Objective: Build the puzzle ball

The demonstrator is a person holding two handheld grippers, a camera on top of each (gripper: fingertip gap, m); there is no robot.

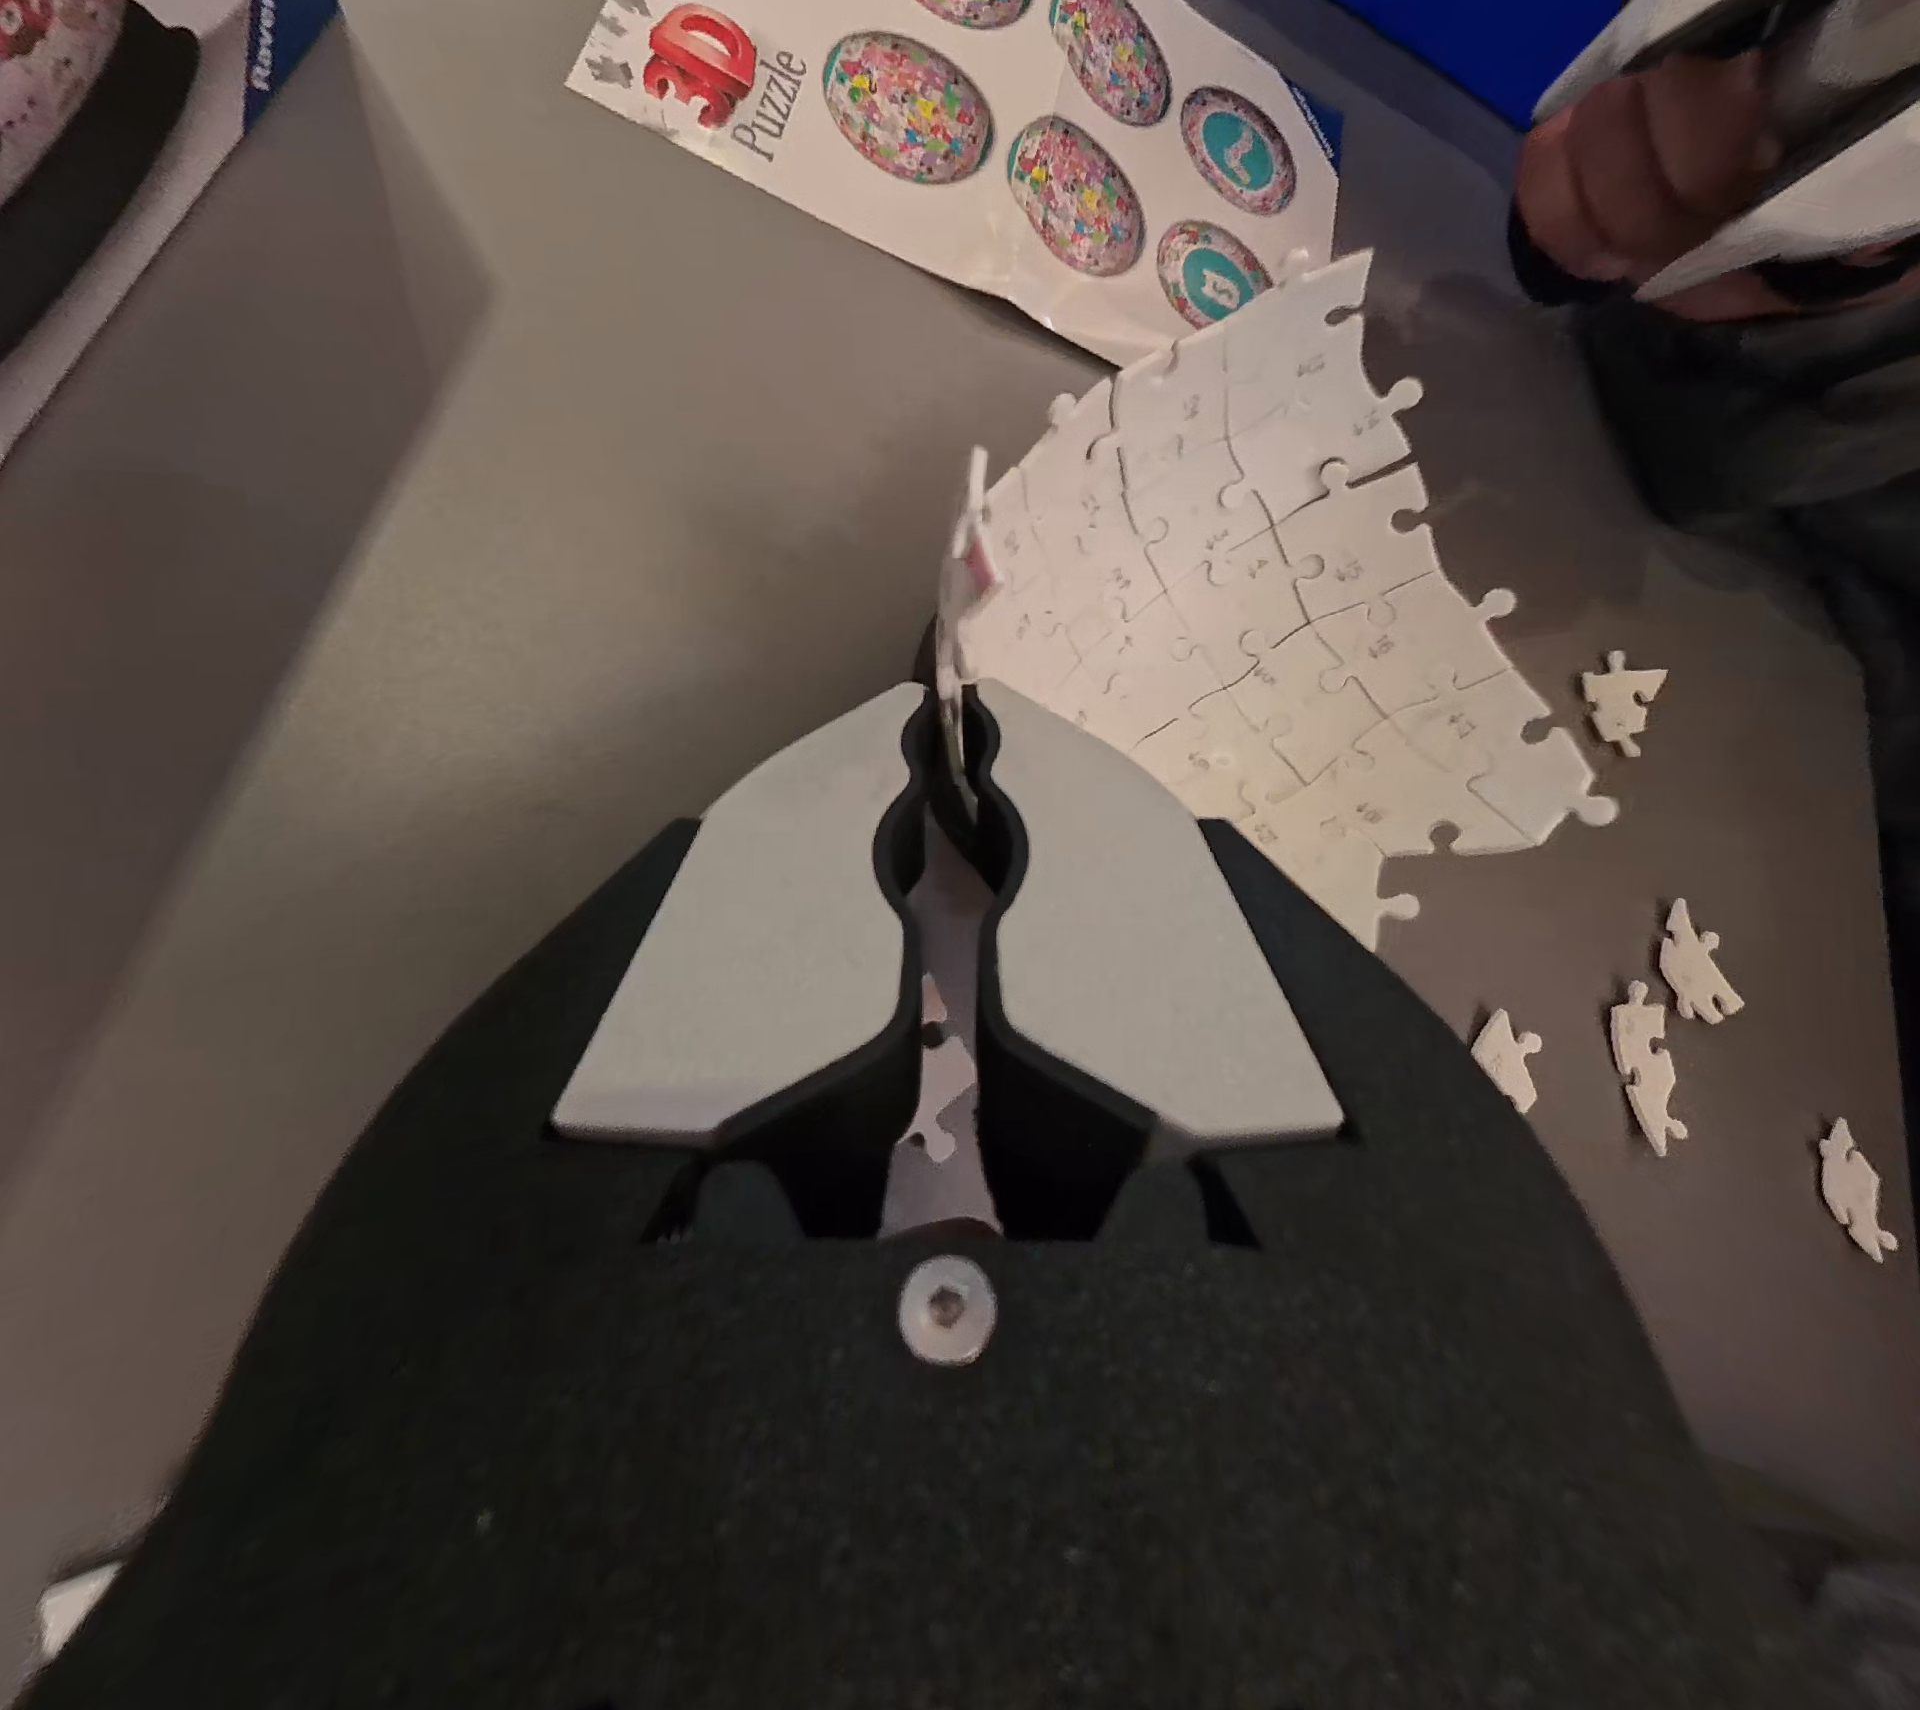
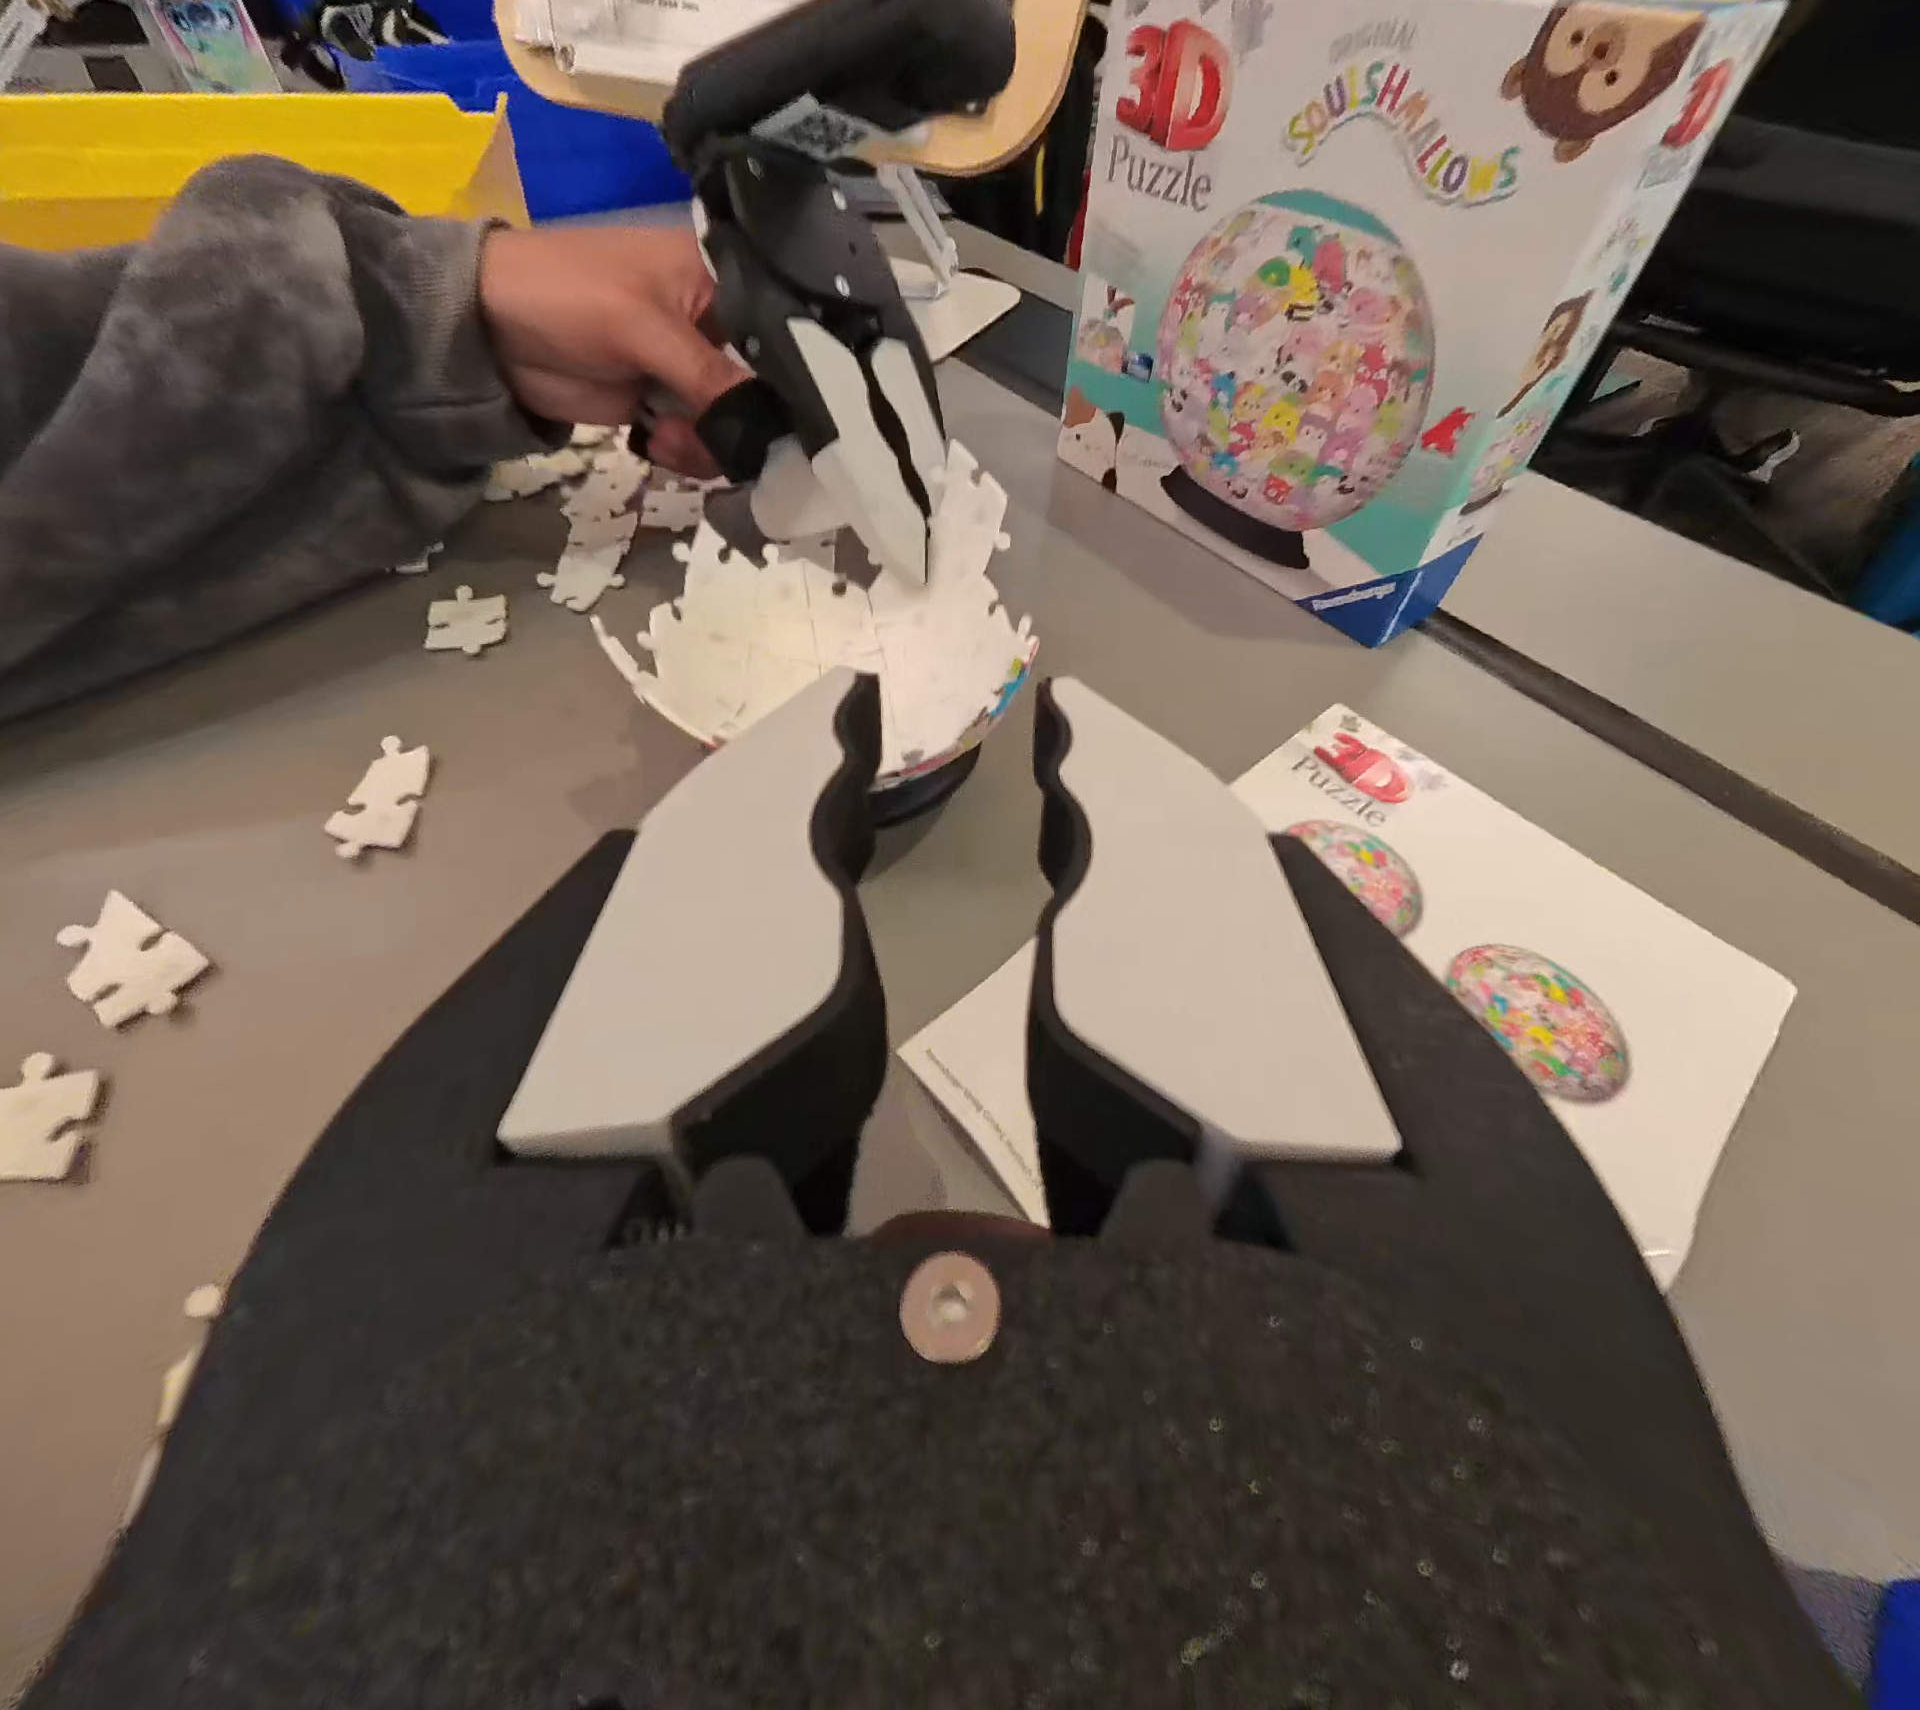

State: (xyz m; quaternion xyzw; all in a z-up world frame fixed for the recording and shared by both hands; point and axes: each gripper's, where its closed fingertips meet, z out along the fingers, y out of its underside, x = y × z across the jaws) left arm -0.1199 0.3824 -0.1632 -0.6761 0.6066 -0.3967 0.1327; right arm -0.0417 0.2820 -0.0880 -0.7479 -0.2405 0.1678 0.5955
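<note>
The partly built puzzle ball (image 2: 831,642) is a bowl-shaped shell, white inside and coloured outside, sitting on a black stand (image 2: 925,793). In the left wrist view its white inside (image 1: 1278,621) curves away to the right. My left gripper (image 1: 951,730) is shut on the shell's rim, and the wall passes between its fingers. The right wrist view shows this gripper (image 2: 914,554) pointing down onto the far rim. My right gripper (image 2: 945,704) is open and empty, just in front of the ball.
Loose white pieces (image 2: 379,793) lie left of the ball; several more (image 1: 1652,1068) show in the left wrist view. An instruction sheet (image 2: 1558,985) lies at the right and the puzzle box (image 2: 1351,289) stands behind. A sleeved arm (image 2: 208,393) rests on the table. Yellow and blue bins stand behind. About 15 centimeters separates my left fingertips from my right.
</note>
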